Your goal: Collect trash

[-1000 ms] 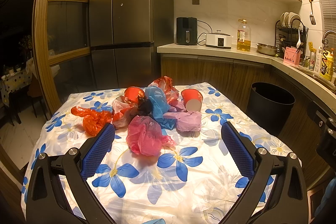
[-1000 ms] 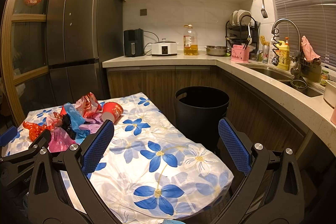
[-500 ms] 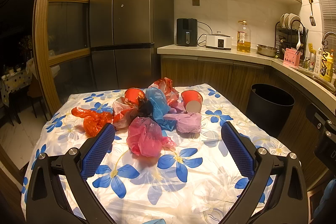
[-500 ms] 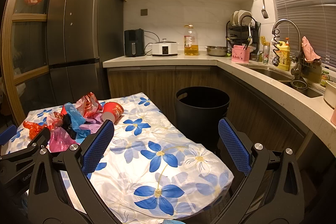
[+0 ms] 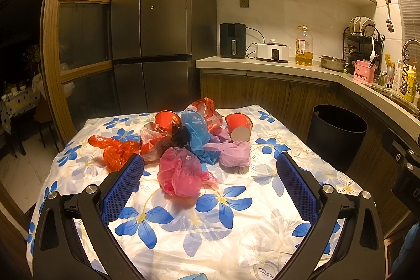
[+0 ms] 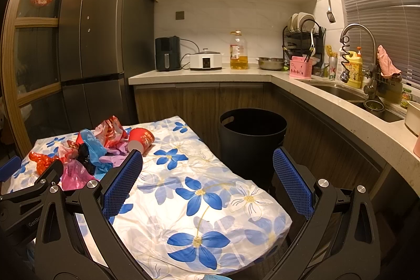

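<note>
Trash heaped mid-table in the left wrist view, on a tablecloth (image 5: 223,225) printed with blue flowers. Left gripper (image 5: 208,172) spread wide, nothing between its blue pads (image 5: 122,190), poised above the near half of the table. Nearest the fingers, a pink plastic bag (image 5: 181,172), crumpled, lying roughly on the gripper's centre line. Behind it, a blue bag (image 5: 197,133), a small black bag (image 5: 179,135) and a lilac bag (image 5: 233,152), all touching in one pile. Off to the left, an orange-red bag (image 5: 115,148), its near edge hidden behind the left pad. Two red paper cups tipped on their sides: one (image 5: 239,126) at the pile's right with its white base turned toward the camera, another (image 5: 166,120) at the back left. Black bin (image 5: 338,133) on the floor past the table's right edge, beside the wooden cabinets.

Right wrist view: right gripper (image 6: 207,176) likewise spread and empty, aimed over the table's right corner toward the bin (image 6: 252,135), which stands open-topped just beyond the cloth (image 6: 199,196). Same trash pile (image 6: 89,148) at far left, well apart from these fingers. Left gripper's black frame (image 6: 29,190) visible at the lower left edge.
</note>
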The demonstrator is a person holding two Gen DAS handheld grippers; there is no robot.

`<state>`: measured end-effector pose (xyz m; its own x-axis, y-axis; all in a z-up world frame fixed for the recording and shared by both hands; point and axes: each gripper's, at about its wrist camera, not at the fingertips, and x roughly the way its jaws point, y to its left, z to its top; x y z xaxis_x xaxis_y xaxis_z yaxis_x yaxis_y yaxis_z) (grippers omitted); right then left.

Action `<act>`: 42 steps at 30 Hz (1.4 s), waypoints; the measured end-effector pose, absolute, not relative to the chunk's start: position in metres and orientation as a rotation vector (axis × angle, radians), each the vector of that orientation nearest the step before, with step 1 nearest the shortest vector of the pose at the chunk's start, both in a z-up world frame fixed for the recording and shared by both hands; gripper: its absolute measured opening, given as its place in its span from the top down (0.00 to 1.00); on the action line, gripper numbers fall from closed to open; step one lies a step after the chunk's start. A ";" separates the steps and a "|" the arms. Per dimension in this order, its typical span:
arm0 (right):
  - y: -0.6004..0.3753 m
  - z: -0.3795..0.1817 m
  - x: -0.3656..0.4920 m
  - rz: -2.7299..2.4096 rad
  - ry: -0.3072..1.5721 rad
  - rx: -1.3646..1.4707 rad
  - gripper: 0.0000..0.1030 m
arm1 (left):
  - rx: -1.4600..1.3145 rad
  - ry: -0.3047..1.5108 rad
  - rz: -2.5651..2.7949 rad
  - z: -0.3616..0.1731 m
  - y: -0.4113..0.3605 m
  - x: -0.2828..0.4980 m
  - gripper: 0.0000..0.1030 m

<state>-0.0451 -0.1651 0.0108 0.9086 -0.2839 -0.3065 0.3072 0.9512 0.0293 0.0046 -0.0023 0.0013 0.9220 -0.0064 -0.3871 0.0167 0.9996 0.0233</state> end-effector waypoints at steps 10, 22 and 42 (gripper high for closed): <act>-0.165 0.011 -0.045 -0.304 0.304 0.077 0.05 | 0.026 0.394 -0.014 0.008 -0.008 0.001 0.05; -0.166 0.009 -0.036 -0.280 0.315 0.071 0.05 | 0.023 0.402 -0.012 0.004 -0.008 0.005 0.05; -0.157 -0.045 0.018 -0.145 0.364 0.054 0.05 | -0.055 0.394 0.062 -0.049 0.042 0.034 0.05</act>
